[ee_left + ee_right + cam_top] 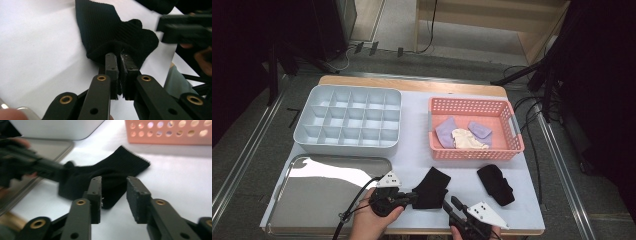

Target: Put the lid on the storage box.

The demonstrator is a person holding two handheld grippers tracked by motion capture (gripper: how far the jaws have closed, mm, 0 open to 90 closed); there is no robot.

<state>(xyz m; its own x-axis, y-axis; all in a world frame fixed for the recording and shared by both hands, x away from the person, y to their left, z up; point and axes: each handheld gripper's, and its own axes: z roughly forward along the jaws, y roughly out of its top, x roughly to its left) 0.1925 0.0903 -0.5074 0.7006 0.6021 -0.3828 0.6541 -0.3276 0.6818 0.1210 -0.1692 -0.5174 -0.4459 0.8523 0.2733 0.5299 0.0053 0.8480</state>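
One black sock (430, 187) edge pinched by left tongs (414, 198); right tongs (449, 206) agape.

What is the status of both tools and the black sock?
Left tool shut on black sock. Right tool open, empty, near the sock. Nothing in the way.

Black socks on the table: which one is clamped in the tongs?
The left black sock, beside the steel tray. The left tongs are shut on its edge. The other black sock, right of it below the pink basket, lies free.
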